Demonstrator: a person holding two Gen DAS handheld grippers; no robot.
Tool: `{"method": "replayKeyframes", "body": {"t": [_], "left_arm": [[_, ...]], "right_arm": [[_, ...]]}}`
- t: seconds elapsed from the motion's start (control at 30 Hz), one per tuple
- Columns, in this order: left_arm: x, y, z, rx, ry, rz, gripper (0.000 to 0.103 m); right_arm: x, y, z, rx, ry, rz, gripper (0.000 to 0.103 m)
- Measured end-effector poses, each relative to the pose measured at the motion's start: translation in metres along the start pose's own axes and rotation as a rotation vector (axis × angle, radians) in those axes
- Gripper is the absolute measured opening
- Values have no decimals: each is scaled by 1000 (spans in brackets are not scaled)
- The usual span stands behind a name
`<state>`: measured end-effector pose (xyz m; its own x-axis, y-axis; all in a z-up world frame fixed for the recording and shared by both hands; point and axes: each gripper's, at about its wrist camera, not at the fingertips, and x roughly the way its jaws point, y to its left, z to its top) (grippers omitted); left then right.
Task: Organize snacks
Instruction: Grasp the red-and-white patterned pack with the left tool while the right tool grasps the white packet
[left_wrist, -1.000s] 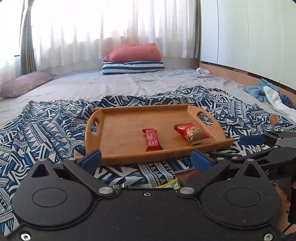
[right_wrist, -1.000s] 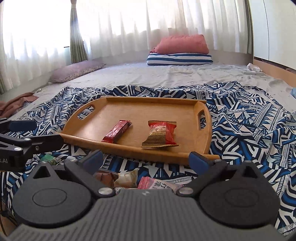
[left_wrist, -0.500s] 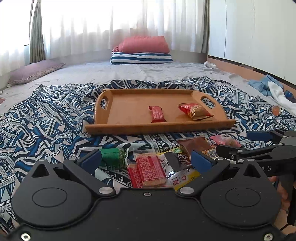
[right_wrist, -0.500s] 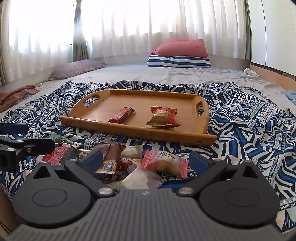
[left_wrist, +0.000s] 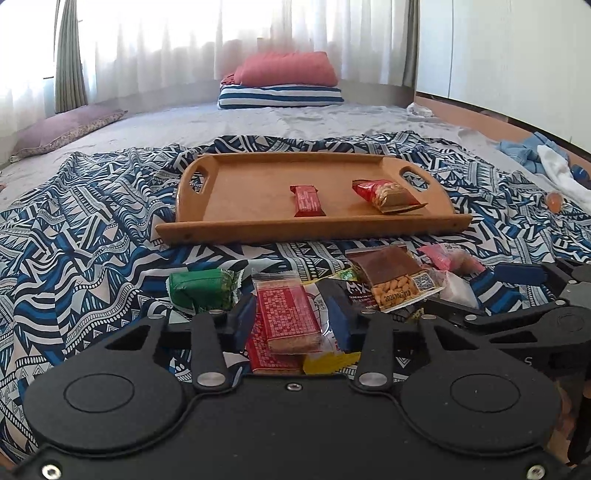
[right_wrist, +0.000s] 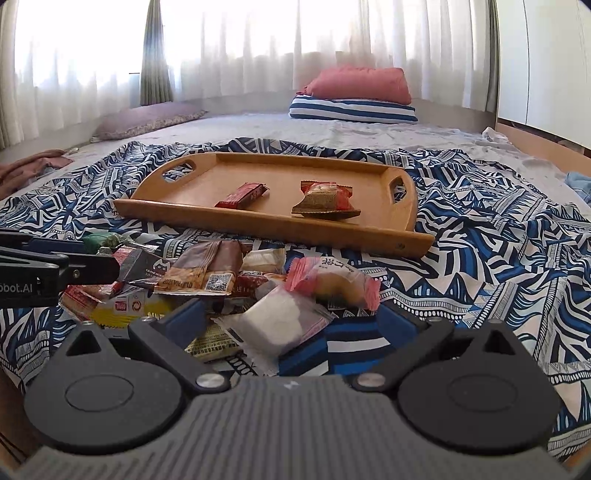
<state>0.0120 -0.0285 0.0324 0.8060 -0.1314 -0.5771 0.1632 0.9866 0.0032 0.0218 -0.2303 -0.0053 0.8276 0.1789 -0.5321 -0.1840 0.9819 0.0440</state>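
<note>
Over the snack pile: left gripper (left_wrist: 291, 321) has narrowed since 0.5 s ago.
Now clenched on red-patterned wafer packet (left_wrist: 286, 317); right gripper (right_wrist: 291, 325) stays spread wide, unloaded.

left claw (left_wrist: 291, 323) astride red wafer packet (left_wrist: 284, 317)

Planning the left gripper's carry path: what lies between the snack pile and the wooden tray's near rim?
Only bare patterned blanket, seen in both wrist views, separates the snack pile from the wooden tray.
</note>
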Motion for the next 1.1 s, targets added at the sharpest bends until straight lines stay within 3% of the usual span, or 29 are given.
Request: {"method": "replayKeyframes", "body": {"t": [0.27, 0.37, 0.5, 0.7, 0.9, 1.1], "left_arm": [[21, 5, 1, -46, 54, 15, 40], [22, 4, -1, -50, 55, 11, 35], [18, 4, 0, -51, 49, 6, 32], [9, 7, 2, -30, 26, 23, 32], [15, 8, -2, -37, 59, 21, 33], [20, 9, 1, -55, 68, 9, 33]], "right_arm": [[-3, 2, 0, 8, -14, 23, 101], [-2, 8, -2, 18, -8, 39, 99], [-2, 14, -4, 29, -20, 45, 92], [-7, 8, -4, 71, -54, -26, 80], [-7, -4, -10, 152, -27, -12, 74], [-8, -6, -11, 193, -29, -32, 61]]}}
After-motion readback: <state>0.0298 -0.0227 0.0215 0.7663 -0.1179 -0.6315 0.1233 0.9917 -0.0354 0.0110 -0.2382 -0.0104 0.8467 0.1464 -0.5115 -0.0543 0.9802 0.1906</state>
